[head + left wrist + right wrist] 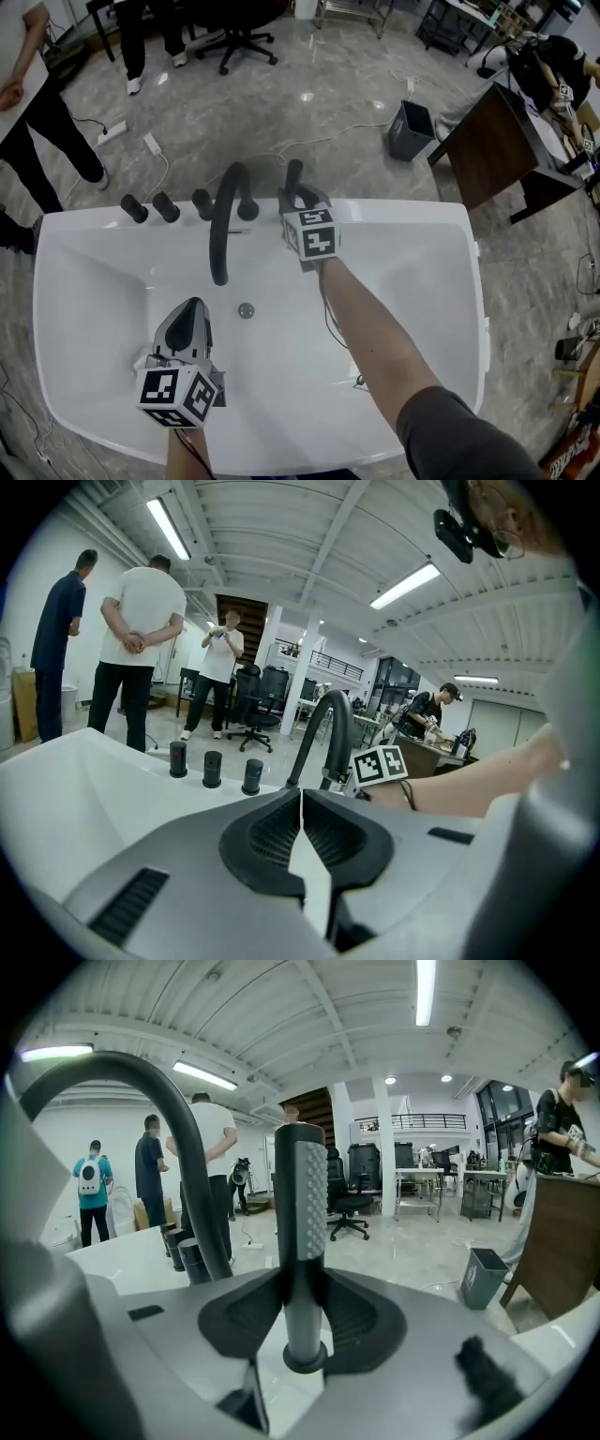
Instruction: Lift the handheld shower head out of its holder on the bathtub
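Head view: right hand-held gripper (297, 201), clamped on the shower head (293, 172), hides its base; left hand-held gripper (193, 307) closed.

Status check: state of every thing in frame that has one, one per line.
shower head: upright, seated in its holder
right gripper: shut on the shower head's handle
left gripper: shut, nothing between its jaws
faucet: no water running
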Tool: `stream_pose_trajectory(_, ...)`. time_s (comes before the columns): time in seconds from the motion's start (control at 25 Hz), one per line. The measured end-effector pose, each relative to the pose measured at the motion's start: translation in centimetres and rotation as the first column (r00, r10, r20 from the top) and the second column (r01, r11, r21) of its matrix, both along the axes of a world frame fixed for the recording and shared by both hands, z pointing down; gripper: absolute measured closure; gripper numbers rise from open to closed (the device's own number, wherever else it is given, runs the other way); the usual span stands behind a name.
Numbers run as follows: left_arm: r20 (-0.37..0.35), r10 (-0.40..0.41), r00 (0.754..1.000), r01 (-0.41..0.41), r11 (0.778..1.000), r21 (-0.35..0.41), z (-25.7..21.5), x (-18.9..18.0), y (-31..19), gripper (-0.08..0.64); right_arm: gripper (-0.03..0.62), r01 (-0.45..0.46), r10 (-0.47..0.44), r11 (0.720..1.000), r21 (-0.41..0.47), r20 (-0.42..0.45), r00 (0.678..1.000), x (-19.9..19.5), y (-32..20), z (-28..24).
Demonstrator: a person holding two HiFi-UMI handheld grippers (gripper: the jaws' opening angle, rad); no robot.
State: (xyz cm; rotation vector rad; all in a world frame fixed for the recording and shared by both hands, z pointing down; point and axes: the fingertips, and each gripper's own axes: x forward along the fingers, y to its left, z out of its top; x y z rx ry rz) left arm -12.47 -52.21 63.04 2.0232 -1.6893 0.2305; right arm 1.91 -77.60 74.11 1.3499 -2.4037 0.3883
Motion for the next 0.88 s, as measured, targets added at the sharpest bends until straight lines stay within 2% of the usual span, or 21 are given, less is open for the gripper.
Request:
stream_pose_trajectory(0.36,-0.007,-0.004,1.0,0.004,1.0,0.017,-0.4,0.7,1.5,0.542,0.453,0.047,-0.046,0.999,0.022,-0.052,0.998,0.8,2.5,-1.0)
stream_pose_trajectory(0.68,-0.038,-0.003,0.999,0.004,1.0,0.027,-3.7,1.8,5.4,0.543,0.453,0.104,-0.098,0.991,0.087,-0.077,0.992,1.9,7.1,-7.4)
stream_pose_trajectory(0.88,-0.056,0.005,0.998,-0.003,1.0,0.024,-4.9,2.4,8.4,0.543,0.453,0.072,-0.068,0.989,0.126,-0.038,0.997,3.0,10.4,-11.1)
